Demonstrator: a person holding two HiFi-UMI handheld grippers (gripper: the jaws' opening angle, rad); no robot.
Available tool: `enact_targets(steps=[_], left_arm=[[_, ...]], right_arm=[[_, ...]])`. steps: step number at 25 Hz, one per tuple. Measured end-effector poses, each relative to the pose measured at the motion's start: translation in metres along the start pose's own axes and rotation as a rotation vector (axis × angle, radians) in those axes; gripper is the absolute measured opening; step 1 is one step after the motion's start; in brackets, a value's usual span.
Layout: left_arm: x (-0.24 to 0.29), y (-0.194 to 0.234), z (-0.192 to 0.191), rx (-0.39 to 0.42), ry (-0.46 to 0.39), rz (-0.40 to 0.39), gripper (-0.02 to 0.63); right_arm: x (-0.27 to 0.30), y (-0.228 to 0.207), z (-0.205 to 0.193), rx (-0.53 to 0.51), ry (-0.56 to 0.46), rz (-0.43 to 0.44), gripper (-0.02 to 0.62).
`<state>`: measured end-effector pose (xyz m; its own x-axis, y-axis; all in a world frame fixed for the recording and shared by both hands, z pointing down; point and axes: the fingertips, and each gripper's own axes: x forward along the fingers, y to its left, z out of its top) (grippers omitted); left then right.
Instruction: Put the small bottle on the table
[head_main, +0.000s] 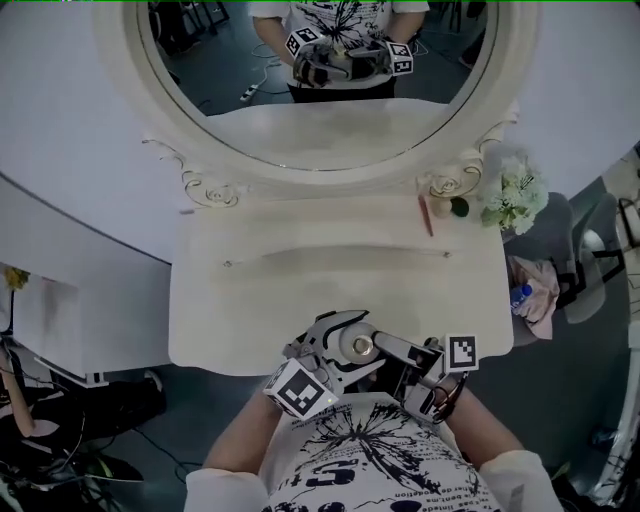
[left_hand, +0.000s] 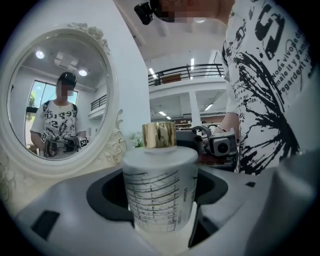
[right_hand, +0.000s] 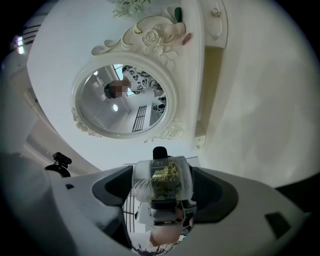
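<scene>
- Bottle hangs in the air just off the 6 o'clock edge of the table, close to the person's shirt and not yet on the top.
- The left gripper is clamped on its frosted body. The right gripper, reaching in from 3 o'clock, appears to press both sides of the same bottle, so both tongs seem to grip it.
- The step in hand looks like the carry toward 12 o'clock and the set-down.
  - One gripper had best let go first, or the two may twist the bottle between them.
  - The cap should stay up, and the bottle should go down until its base lies flat. Only then should the jaws part.
- The bare middle of the top looks the safest spot. The flowers and a red stick lie at 2 o'clock, well apart from it.
- Only the left gripper view shows the bottle upright, with its gold cap and line pattern.
- The right gripper view shows the bottle blurred, with gold glinting through the glass. It has the mirror at 12 o'clock.
- Only the head view places the bottle against the table edge. There little more than the cap shows, and the grip cannot be judged.
</scene>
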<state>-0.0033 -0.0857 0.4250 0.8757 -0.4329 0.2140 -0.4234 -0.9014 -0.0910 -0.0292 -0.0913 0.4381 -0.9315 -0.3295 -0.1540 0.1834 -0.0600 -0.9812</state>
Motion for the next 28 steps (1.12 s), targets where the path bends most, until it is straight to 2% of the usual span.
enact_targets(steps=[3, 7, 22, 28], left_arm=[[-0.008, 0.016, -0.022, -0.015, 0.021, -0.055, 0.348], [-0.013, 0.032, -0.050, -0.028, 0.036, -0.075, 0.348], [-0.009, 0.050, -0.143, -0.120, 0.131, -0.069, 0.348], [-0.011, 0.053, -0.169, -0.141, 0.180, -0.027, 0.348]], right_arm=[[0.019, -0.018, 0.008, 0.012, -0.027, -0.005, 0.374], [0.036, -0.045, 0.015, 0.024, -0.042, -0.025, 0.374], [0.052, -0.133, 0.031, 0.055, -0.013, -0.111, 0.374], [0.057, -0.153, 0.032, 0.003, -0.008, -0.160, 0.374]])
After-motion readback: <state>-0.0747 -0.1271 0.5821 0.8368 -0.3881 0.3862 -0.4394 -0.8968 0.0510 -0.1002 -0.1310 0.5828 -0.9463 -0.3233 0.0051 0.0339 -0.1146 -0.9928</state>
